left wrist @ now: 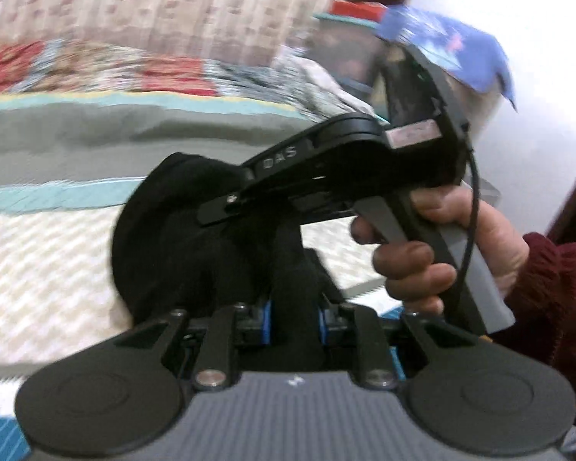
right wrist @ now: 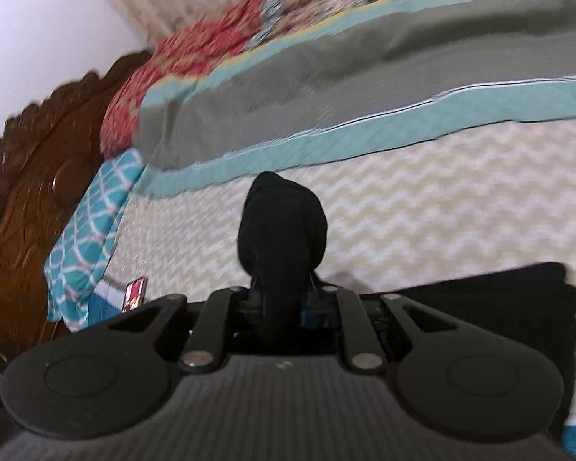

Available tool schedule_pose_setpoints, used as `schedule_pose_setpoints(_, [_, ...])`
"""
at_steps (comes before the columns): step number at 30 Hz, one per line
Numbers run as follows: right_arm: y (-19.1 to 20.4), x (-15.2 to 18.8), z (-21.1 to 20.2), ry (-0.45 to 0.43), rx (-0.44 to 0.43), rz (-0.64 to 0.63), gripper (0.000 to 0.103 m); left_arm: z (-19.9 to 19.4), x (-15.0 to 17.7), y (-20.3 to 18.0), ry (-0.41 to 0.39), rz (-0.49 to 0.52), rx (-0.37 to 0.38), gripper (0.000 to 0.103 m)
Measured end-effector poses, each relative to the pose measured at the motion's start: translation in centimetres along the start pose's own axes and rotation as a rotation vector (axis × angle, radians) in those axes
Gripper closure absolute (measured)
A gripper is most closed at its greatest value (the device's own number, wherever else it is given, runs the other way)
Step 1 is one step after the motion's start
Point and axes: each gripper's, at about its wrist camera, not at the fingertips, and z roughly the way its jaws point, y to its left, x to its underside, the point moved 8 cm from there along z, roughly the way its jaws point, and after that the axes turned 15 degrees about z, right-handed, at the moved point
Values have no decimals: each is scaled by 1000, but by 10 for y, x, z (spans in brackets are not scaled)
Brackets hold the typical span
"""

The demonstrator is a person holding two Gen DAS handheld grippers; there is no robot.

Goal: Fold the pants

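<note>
**Left wrist and right wrist views: 2 claws lift black pants above a bed**

Left wrist view, largest first: a bed (left wrist: 38, 269) with a cream zigzag cover fills the background, with a grey and teal blanket (left wrist: 96, 134) folded across it. Both pictures are blurred. Black pants (left wrist: 196, 238) bunch up in front of the camera. The left claw (left wrist: 293, 315) is closed on a thick fold of them, the cloth filling the gap between its blue-tipped fingers. Just beyond, the right claw (left wrist: 226, 209) reaches in from the right, held by the person's right hand (left wrist: 434, 246), and its tip meets the same bundle.

Right wrist view: the right claw grips a dark hood-shaped clump of pants rising between its fingers. More black cloth lies flat on the bed at lower right. A carved wooden headboard (right wrist: 38, 173) and a teal patterned pillow (right wrist: 92, 223) sit at left.

Judged from this, the fold is under way: part of the pants rests flat, and the gathered part is raised, not yet laid down or smoothed.
</note>
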Motion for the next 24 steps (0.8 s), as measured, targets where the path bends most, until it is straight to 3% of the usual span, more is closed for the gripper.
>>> schedule_pose_setpoints(6, [-68,-14,-25,-64,37,107,86,60,7,-57,82,86,73,81])
schedule_pose_setpoints(8, [-90,-14,-26,-70,37,154,86,76,9,-69,104,108,87,75])
schedule_pose_setpoints(10, [-109,-13,-23,-74,31,194,86,87,14,-75,117,133,107,59])
schedule_pose_setpoints(12, [-122,-12,-20,-79,30,226,85,92,17,-77,121,151,115,49])
schedule_pose_setpoints(14, [-135,-12,-16,-100,44,233,76,91,22,-76,134,155,113,46])
schedule_pose_setpoints(15, [-141,-12,-15,-109,49,258,67,89,22,-77,137,146,120,46])
schedule_pose_setpoints(20, [-158,-10,-16,-125,-12,366,62,45,15,-53,60,13,198,39])
schedule_pose_setpoints(24, [-160,-11,-42,-213,-38,422,55,35,14,-13,48,-90,153,38])
